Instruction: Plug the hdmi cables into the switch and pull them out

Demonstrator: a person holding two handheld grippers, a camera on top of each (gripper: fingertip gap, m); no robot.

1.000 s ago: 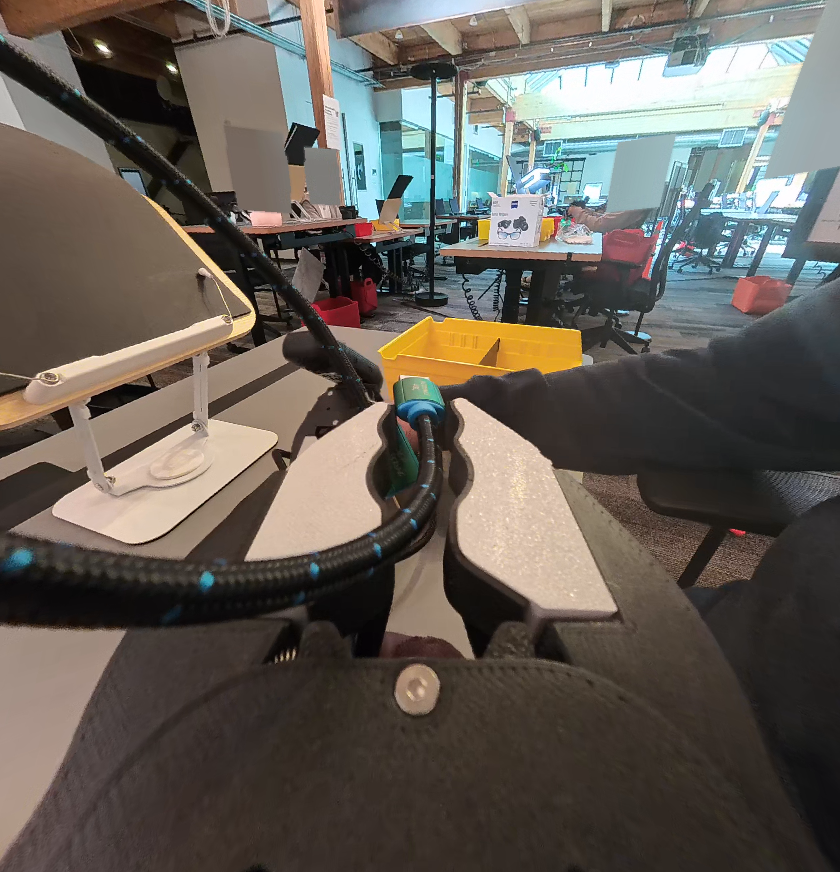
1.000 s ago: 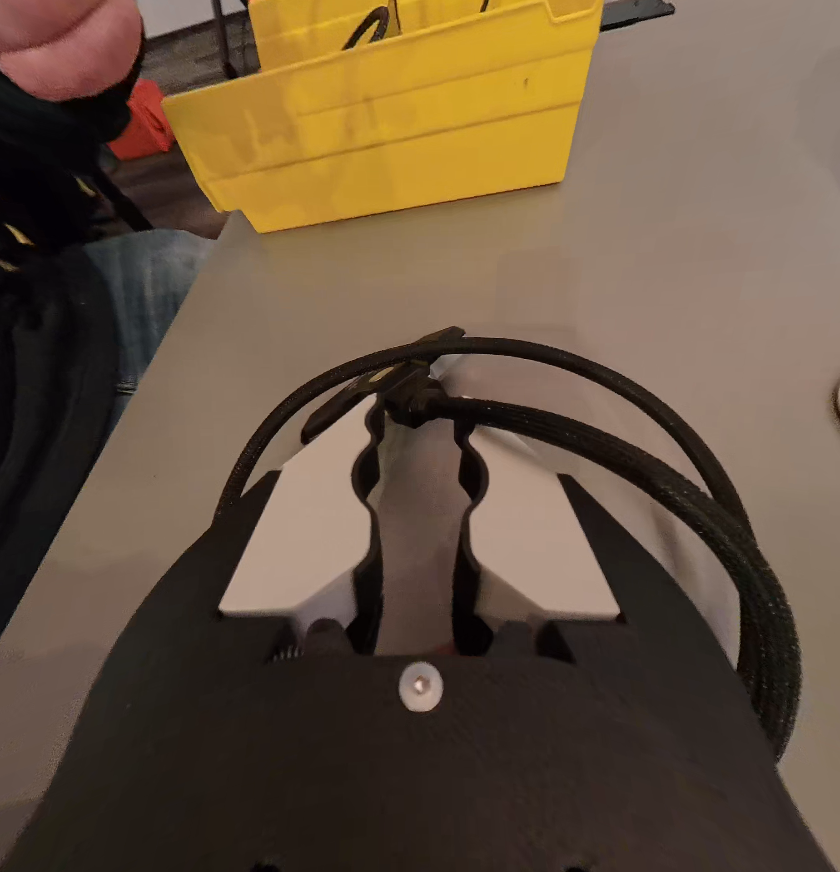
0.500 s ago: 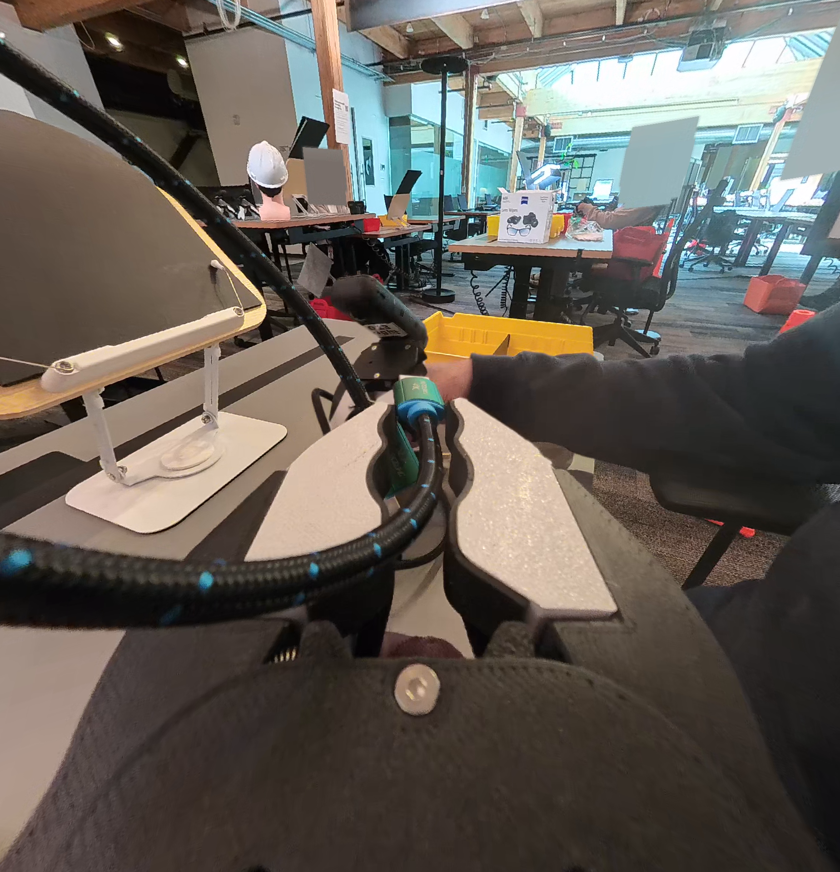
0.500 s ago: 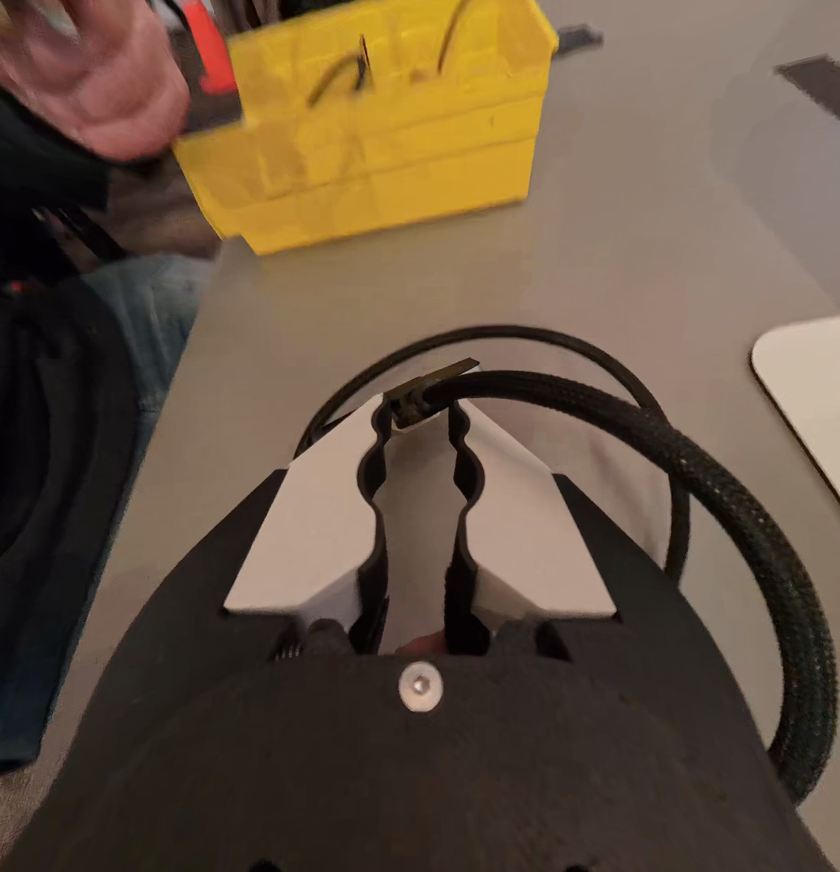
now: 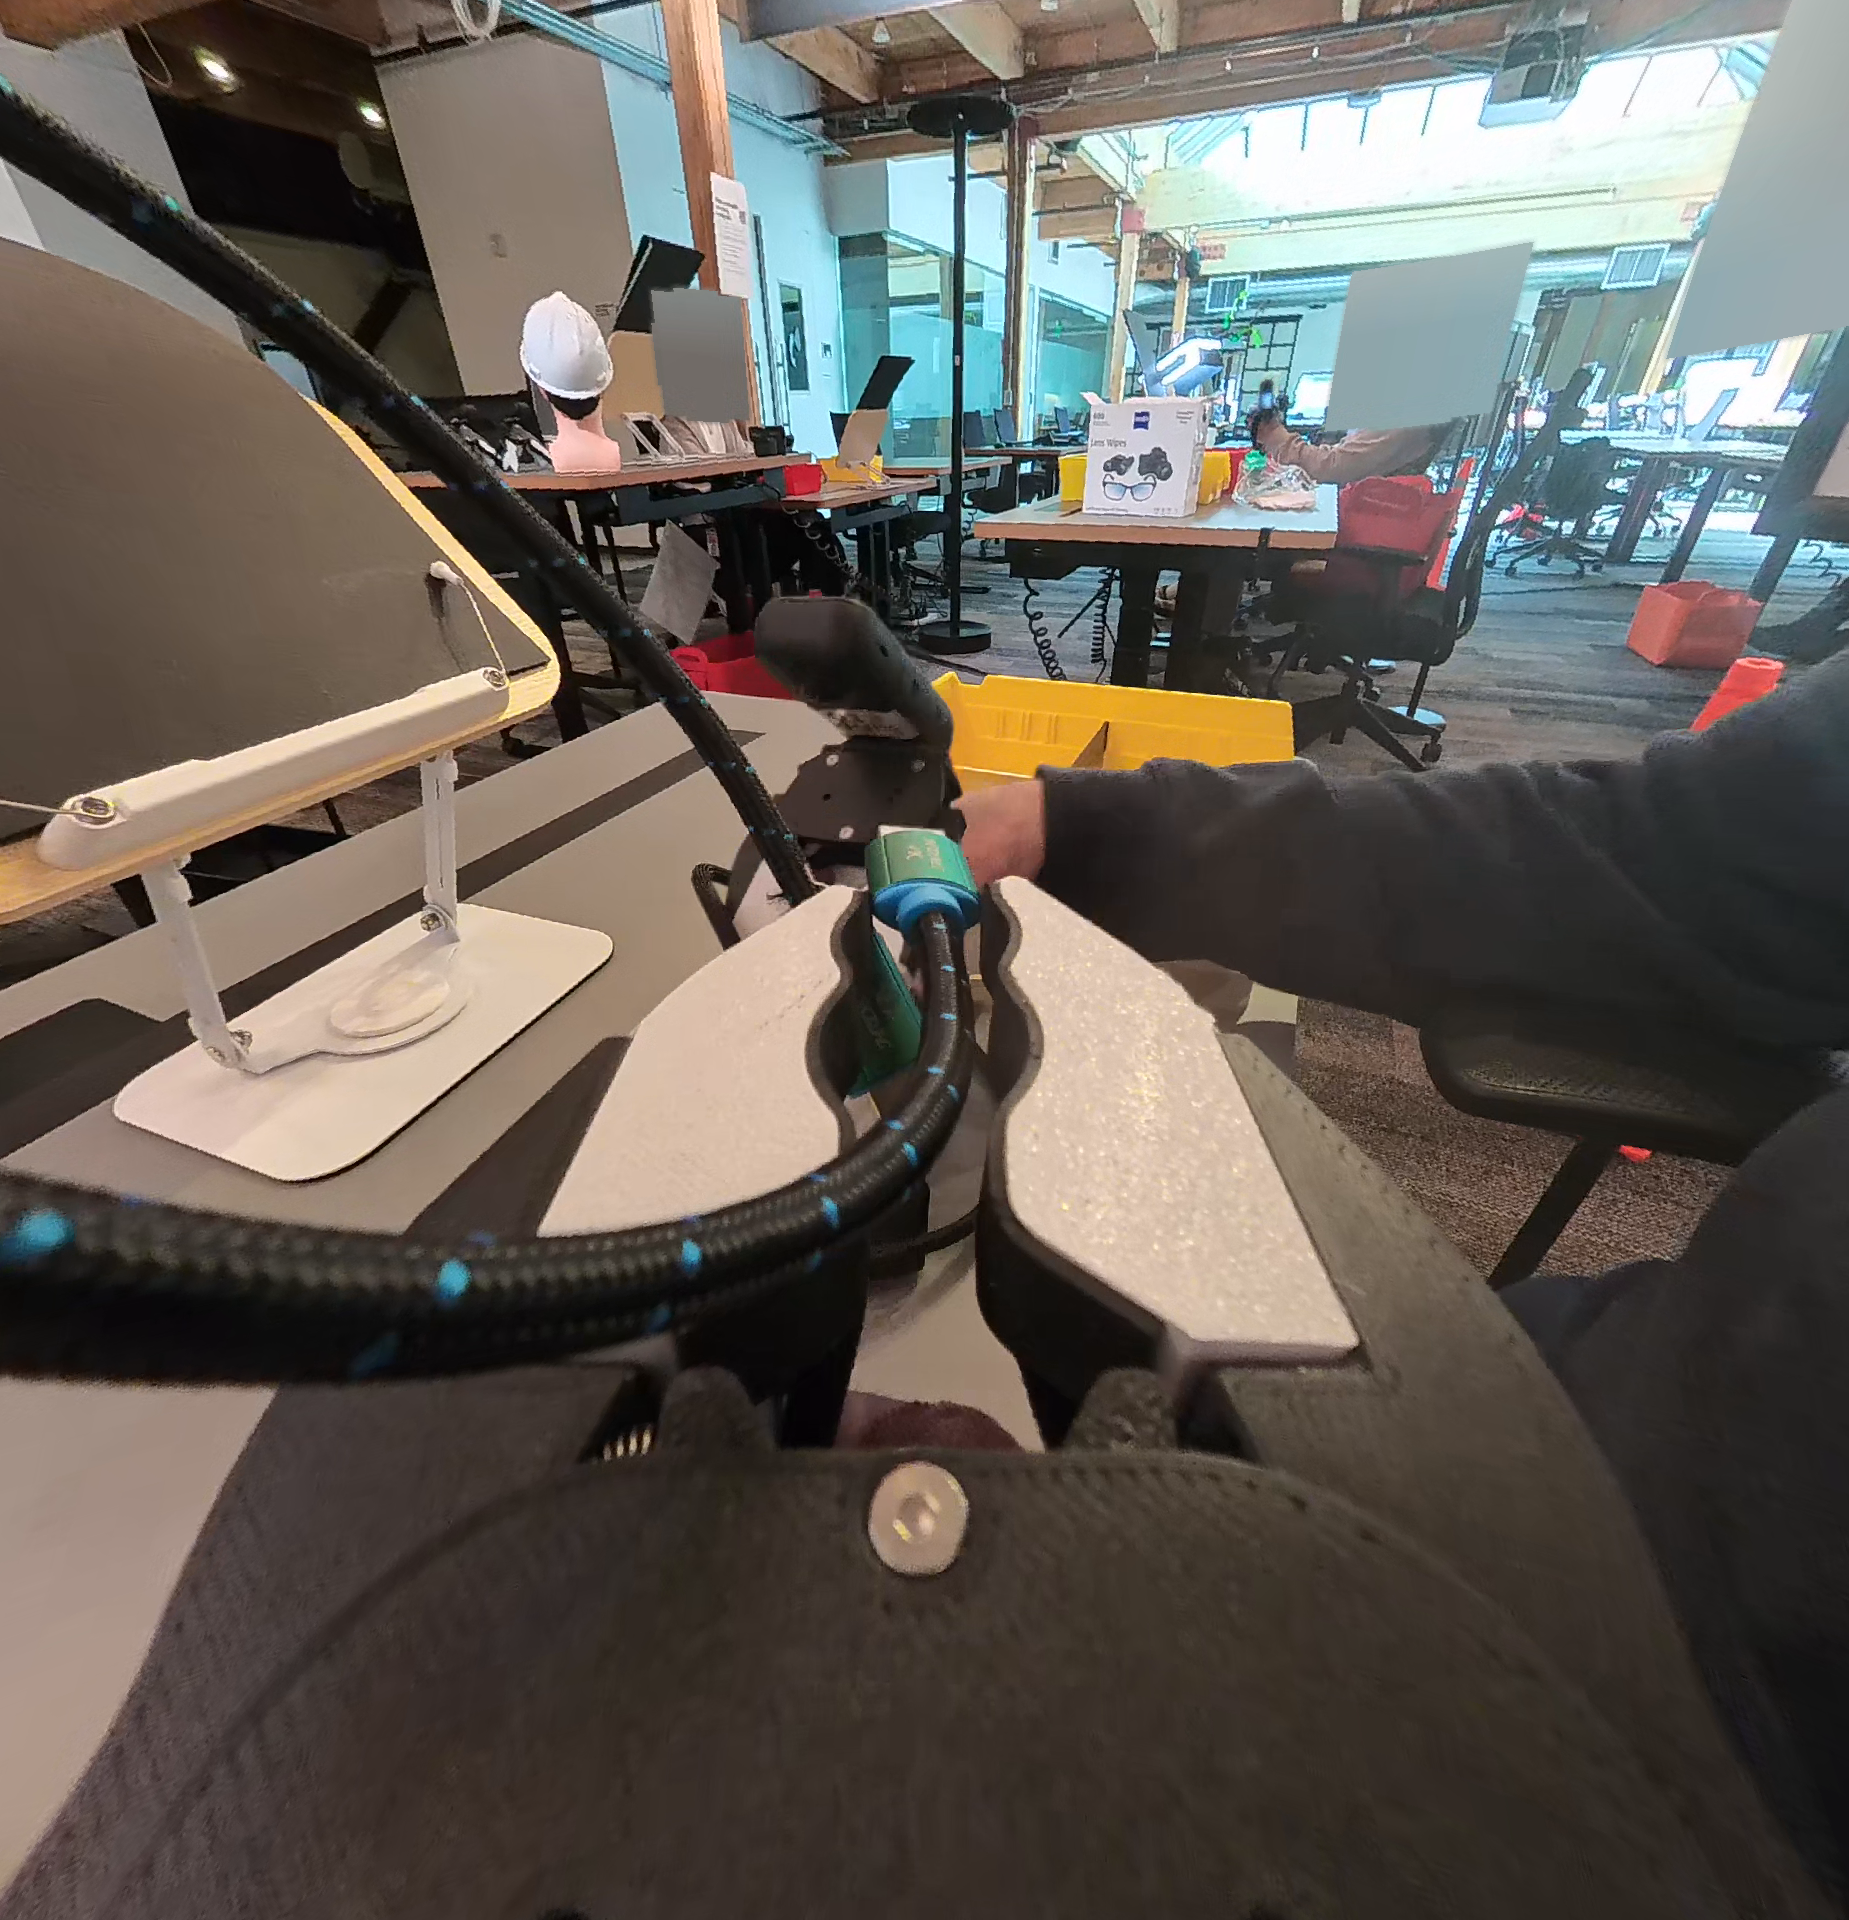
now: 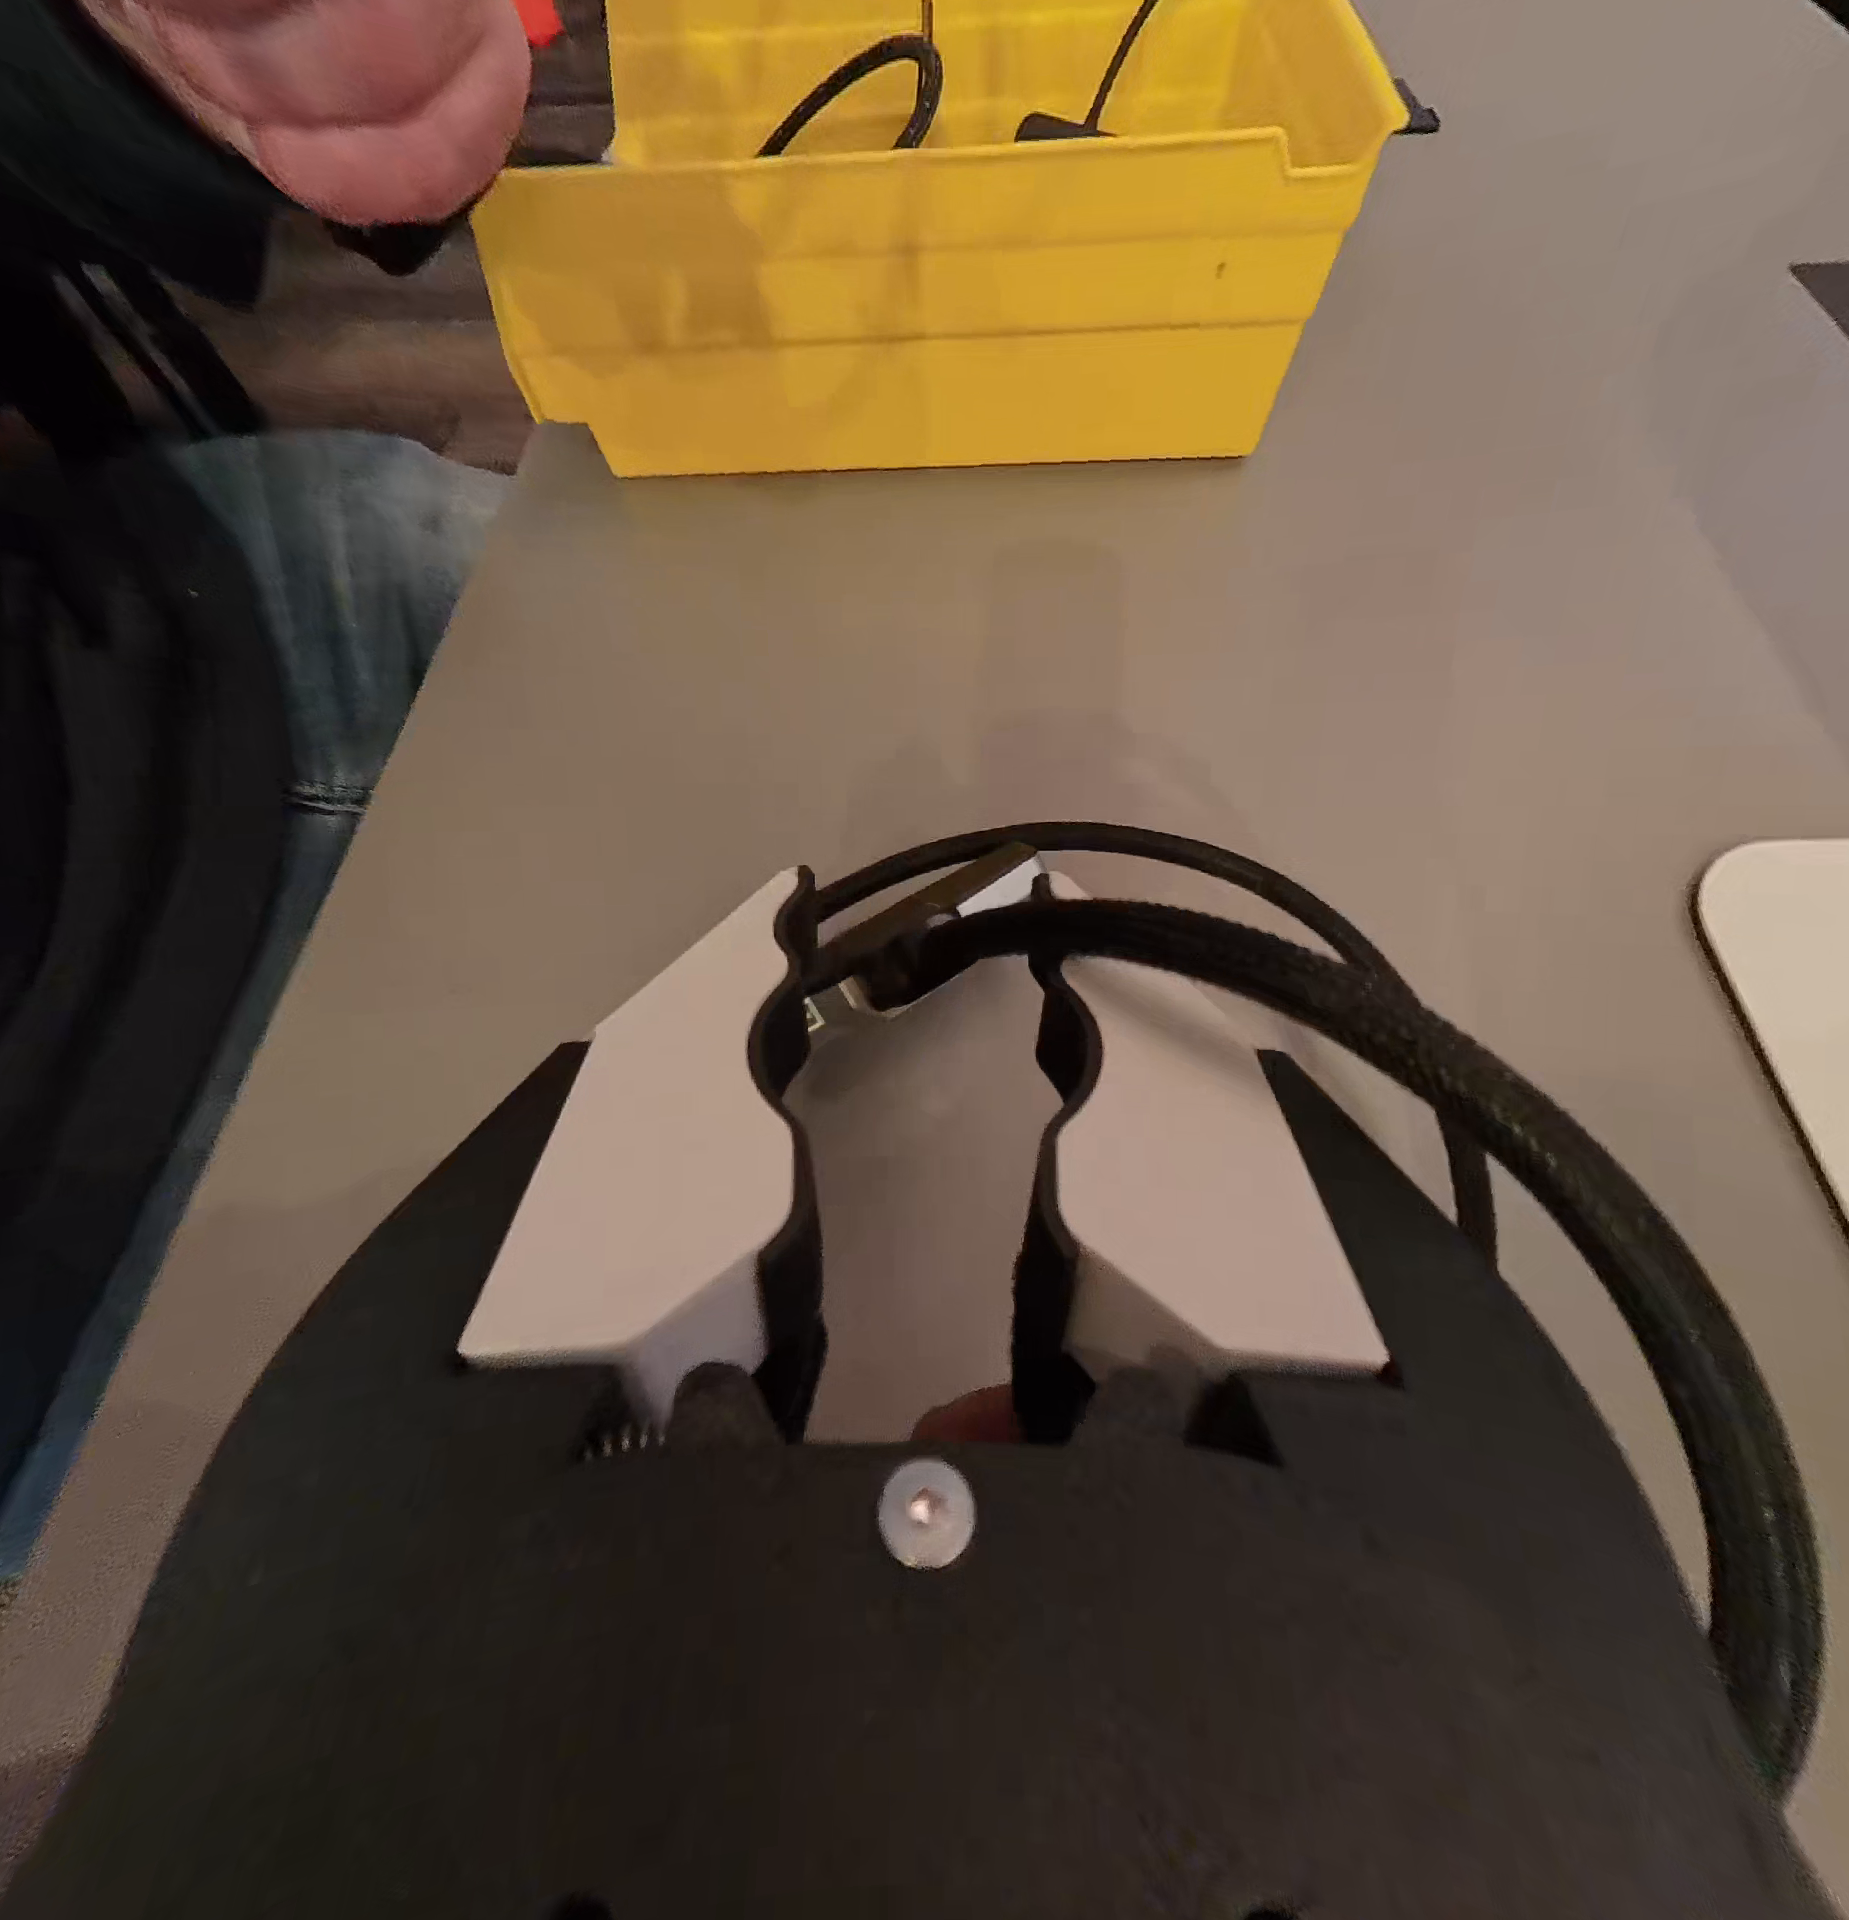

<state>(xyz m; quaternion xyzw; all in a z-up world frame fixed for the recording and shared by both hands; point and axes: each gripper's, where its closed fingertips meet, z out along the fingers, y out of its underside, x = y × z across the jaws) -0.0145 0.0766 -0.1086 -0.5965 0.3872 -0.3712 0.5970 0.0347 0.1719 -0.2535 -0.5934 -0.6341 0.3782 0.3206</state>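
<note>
Left wrist view first: the left gripper (image 5: pixel 918 914) is clamped on a green HDMI plug (image 5: pixel 915 871) with a blue collar, the plug poking up between the two white fingers (image 5: pixel 738 1049). Its black braided cable with blue flecks (image 5: pixel 546 1273) sweeps down out of the jaws, across the left finger, off the frame's left side and arcs back overhead. Beyond the tips sits the right gripper (image 5: pixel 868 769), dark and seen from behind, with a hand (image 5: pixel 993 831) and dark sleeve reaching in from the right. A white tablet stand (image 5: pixel 359 1039) rests on the grey desk (image 5: pixel 99 1475) to the left, and a yellow bin (image 5: pixel 1117 717) stands at the desk's far edge.

Over to the right wrist view: the right gripper (image 6: pixel 920 914) has its fingers parted, and a black HDMI plug (image 6: pixel 899 935) lies slanted between the tips, touching the left finger; whether it is truly pinched or just resting there, I cannot tell. Its thick black braided cable (image 6: pixel 1522 1122) loops away to the right and back along the gripper's body, with a thinner black strand curving just ahead of the tips. The yellow bin (image 6: pixel 899 312) sits ahead near the desk's (image 6: pixel 691 675) left edge, dark cables inside. A white plate's corner (image 6: pixel 1803 987) shows at the right. A hand (image 6: pixel 359 104) hangs at the top left corner.
</note>
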